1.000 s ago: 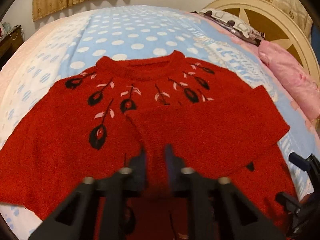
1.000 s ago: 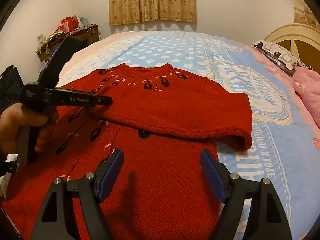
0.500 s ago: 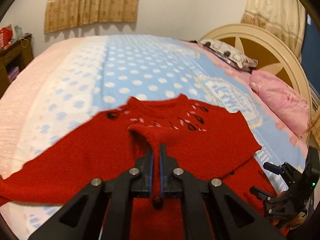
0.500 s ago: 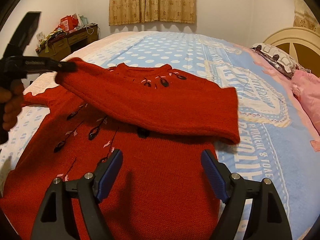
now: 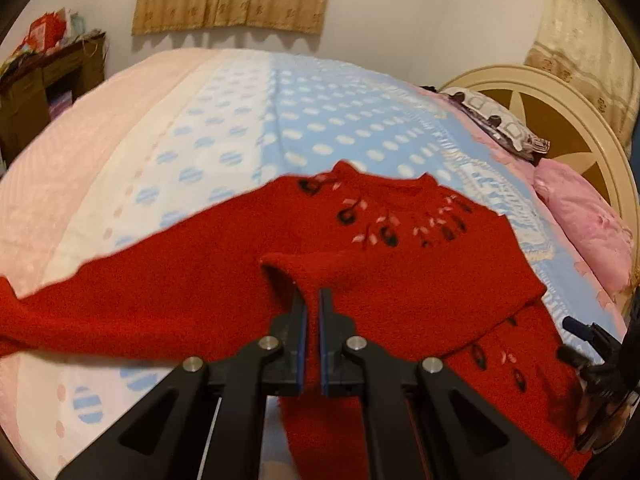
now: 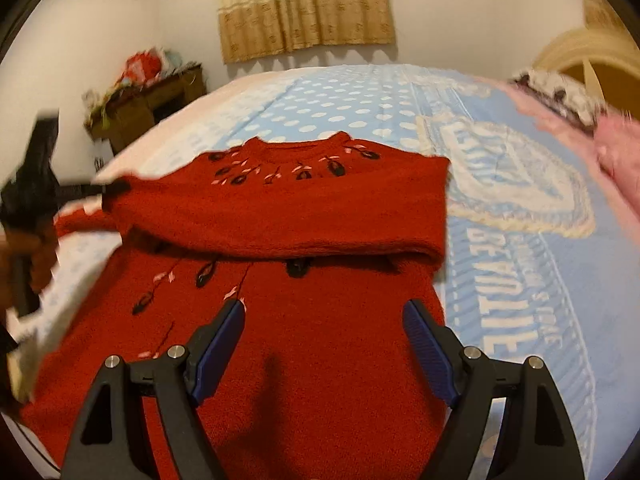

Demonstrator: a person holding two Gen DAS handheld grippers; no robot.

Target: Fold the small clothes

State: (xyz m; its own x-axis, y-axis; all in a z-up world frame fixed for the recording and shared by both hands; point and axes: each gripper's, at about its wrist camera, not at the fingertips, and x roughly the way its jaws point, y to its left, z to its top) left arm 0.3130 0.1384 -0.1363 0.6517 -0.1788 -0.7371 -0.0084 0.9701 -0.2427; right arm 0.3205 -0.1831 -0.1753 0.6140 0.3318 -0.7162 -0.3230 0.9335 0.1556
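Left wrist view: left gripper [image 5: 313,308] clenched on red sweater [image 5: 400,280] sleeve cuff, sleeve stretched ahead | right gripper [image 6: 324,344] released, jaws wide, hovering over sweater hem | sweater spread on bed [image 6: 520,280] ahead.

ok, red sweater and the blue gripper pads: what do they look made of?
Red sweater with black leaf motifs: looks like fuzzy knit, wool or acrylic; matte, nubbly surface, ribbed collar. Blue pads on the right gripper: probably rubber or soft plastic; fine ridged texture, dull sheen.
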